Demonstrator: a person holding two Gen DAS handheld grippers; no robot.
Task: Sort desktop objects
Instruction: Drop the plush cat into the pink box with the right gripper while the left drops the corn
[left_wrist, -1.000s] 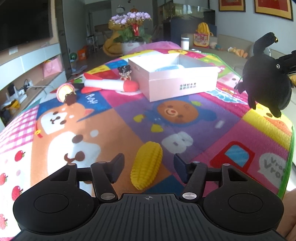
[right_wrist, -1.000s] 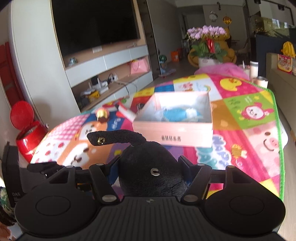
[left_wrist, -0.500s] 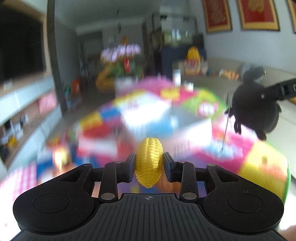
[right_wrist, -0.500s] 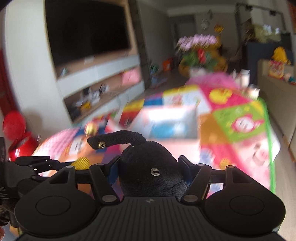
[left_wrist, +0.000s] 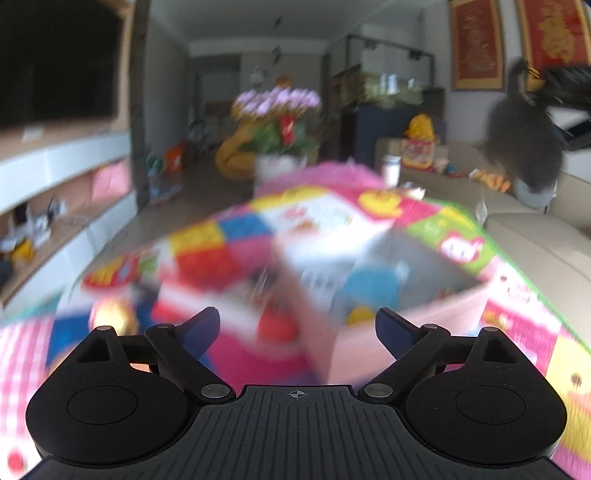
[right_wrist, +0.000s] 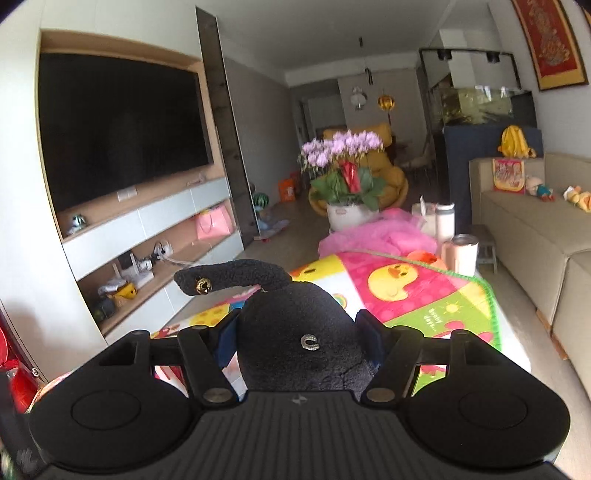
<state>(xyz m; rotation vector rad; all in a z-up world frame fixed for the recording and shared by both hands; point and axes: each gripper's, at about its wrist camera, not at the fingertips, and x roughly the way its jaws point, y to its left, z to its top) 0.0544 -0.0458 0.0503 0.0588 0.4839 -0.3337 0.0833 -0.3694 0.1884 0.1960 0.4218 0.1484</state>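
The left gripper (left_wrist: 297, 326) hangs spread and empty near the pink box (left_wrist: 373, 291), while the right gripper (right_wrist: 297, 341), clenched on the black plush toy (right_wrist: 295, 339), probably must carry it above that box.

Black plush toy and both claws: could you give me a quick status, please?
Left claw open, nothing between the fingers. Right claw shut on black plush toy, held aloft. Pink box ahead, blurred.

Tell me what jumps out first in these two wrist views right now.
The black plush toy fills the centre of the right wrist view, clamped in the right gripper. In the blurred left wrist view, the left gripper is spread wide and empty, with the pink box on the colourful mat ahead.
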